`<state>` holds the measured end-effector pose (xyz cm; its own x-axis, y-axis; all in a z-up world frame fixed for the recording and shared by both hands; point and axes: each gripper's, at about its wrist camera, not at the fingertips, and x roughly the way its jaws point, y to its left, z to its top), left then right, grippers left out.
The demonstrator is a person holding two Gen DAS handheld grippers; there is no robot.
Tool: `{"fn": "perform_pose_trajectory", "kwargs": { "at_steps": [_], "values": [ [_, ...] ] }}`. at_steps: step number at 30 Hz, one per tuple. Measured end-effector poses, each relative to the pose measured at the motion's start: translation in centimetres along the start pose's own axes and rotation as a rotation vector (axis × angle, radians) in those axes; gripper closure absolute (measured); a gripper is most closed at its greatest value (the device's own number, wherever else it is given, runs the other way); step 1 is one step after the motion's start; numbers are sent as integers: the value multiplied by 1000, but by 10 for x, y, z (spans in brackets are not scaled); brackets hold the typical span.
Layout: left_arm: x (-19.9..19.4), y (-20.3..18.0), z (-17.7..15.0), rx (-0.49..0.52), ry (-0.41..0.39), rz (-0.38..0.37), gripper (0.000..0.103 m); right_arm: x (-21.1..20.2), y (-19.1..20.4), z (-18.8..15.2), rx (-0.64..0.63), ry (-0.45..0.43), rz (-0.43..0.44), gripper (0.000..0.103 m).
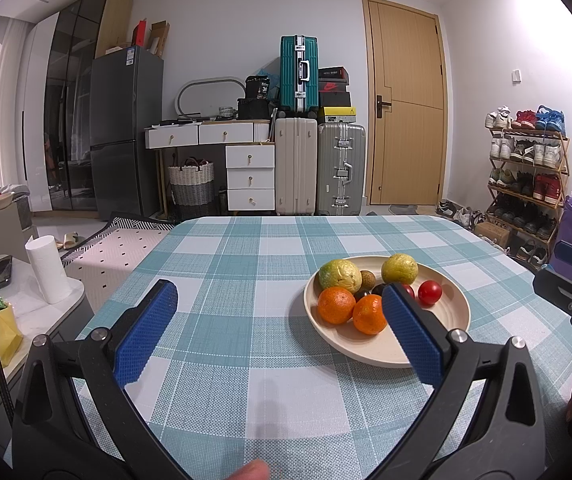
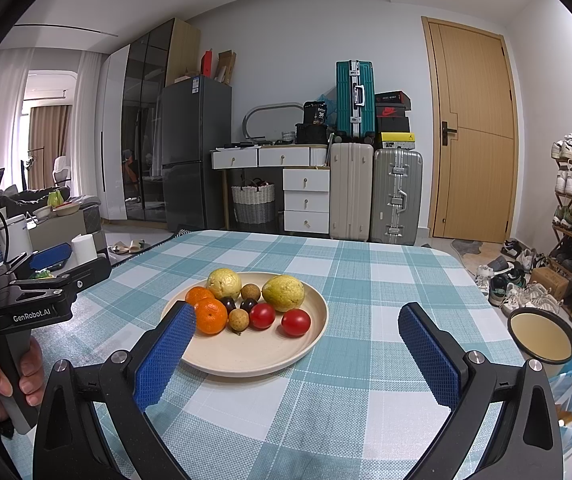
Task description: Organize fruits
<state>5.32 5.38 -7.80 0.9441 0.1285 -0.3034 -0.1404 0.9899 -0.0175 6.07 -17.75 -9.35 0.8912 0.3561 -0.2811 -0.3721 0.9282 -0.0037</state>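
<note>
A cream plate [image 2: 270, 354] sits on the checked tablecloth and holds two oranges [image 2: 211, 315], two yellow-green guavas [image 2: 283, 293], two red tomatoes [image 2: 296, 322], two brown longans [image 2: 239, 319] and two dark plums [image 2: 249, 304]. It also shows in the left wrist view [image 1: 450, 304]. My left gripper [image 1: 280, 298] is open and empty, above the cloth left of the plate; its right finger overlaps the plate's near side. My right gripper [image 2: 298, 318] is open and empty, just in front of the plate, with its left finger by the oranges.
The table's [image 2: 366, 412] far edge is rounded. A dark-rimmed cream bowl [image 2: 542, 338] sits off the table's right side beside a blue bag. A paper roll [image 1: 48, 270] and yellow bag stand on a side unit at left. Suitcases, drawers and a shoe rack line the room behind.
</note>
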Motion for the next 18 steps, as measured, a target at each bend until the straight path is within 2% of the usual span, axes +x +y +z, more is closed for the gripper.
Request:
{"fn": "perform_pose_trajectory", "kwargs": {
  "at_steps": [18],
  "values": [
    [-2, 0, 1, -3, -1, 1, 1, 0, 0, 0, 0, 0, 0, 0]
  ]
}}
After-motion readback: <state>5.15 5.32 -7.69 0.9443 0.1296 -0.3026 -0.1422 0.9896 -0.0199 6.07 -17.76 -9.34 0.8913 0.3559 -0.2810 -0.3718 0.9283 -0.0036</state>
